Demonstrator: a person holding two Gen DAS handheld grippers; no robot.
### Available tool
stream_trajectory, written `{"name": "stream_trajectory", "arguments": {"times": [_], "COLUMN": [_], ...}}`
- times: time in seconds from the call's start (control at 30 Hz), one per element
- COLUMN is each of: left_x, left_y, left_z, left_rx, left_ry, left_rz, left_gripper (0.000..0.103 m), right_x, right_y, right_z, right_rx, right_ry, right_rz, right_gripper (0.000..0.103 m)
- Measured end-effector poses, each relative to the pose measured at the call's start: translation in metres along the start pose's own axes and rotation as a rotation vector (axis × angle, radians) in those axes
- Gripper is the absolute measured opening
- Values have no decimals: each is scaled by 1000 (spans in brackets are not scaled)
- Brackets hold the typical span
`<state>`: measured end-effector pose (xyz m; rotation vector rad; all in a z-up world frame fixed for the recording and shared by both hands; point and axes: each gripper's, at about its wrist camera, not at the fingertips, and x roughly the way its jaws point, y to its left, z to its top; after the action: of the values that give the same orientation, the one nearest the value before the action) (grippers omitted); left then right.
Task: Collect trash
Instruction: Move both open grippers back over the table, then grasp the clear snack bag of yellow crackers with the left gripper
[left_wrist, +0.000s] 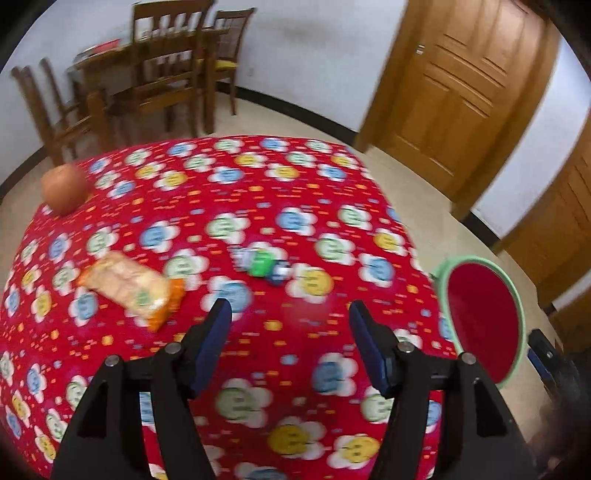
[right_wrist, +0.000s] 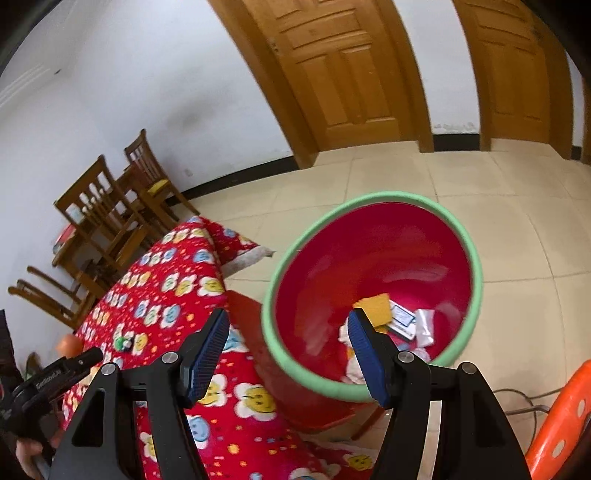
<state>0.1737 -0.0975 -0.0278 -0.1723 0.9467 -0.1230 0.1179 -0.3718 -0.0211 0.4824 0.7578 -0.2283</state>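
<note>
1. Left gripper (left_wrist: 290, 308) hangs over the table (left_wrist: 258, 206), jaws spread and empty, nothing between the pads.
2. Right gripper (right_wrist: 286, 317) is also spread and empty, at the bin (right_wrist: 314, 236) rim just off the table edge.
3. Trash left on the table: a snack pack (left_wrist: 133, 286) ahead-left of the left gripper, and a small wrapper (left_wrist: 264, 264) just ahead of it. An apple (left_wrist: 64, 188) sits at the far corner, likely not trash.
4. Bin already holds scraps: yellow sponge-like piece (right_wrist: 375, 308), white papers.
5. Likely step: left gripper reaches for the next piece. Best to centre the jaws over the pack's narrow side, drop low, then close; thin film slips and crumples.
6. Materials: soft fuzzy red cloth with flower print, glossy crinkly pack, smooth round red plastic bin with green rim.
7. Left view is motion-blurred, so wrapper detail is unclear.
</note>
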Motion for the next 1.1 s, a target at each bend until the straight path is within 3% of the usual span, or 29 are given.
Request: {"name": "stream_trajectory", "arguments": {"times": [0.23,0.53,0.8,0.93,0.97,1.03,1.1], "left_x": [2,23,52,60,60,60,58], "left_y": [49,101,110,103,101,99,99], "left_z": [2,11,20,18,18,16,14], "left_rx": [-114,-278,-292,-243,-227,-203,-194], "left_ry": [0,11,55,58,58,50,41], "left_rz": [85,129,134,148,149,147,132], "left_gripper": [72,72,72,72,71,59,56], "right_x": [7,24,36,43,46,50,54], "right_y": [29,61,79,89,92,97,102], "right_z": [-2,-8,-12,-14,-15,-16,-18], "right_rx": [-50,-103,-137,-157,-162,-171,-180], "right_ry": [15,49,75,90,96,106,115], "right_rz": [37,61,69,73,74,78,81], "right_gripper": [68,68,68,68,68,68,68]}}
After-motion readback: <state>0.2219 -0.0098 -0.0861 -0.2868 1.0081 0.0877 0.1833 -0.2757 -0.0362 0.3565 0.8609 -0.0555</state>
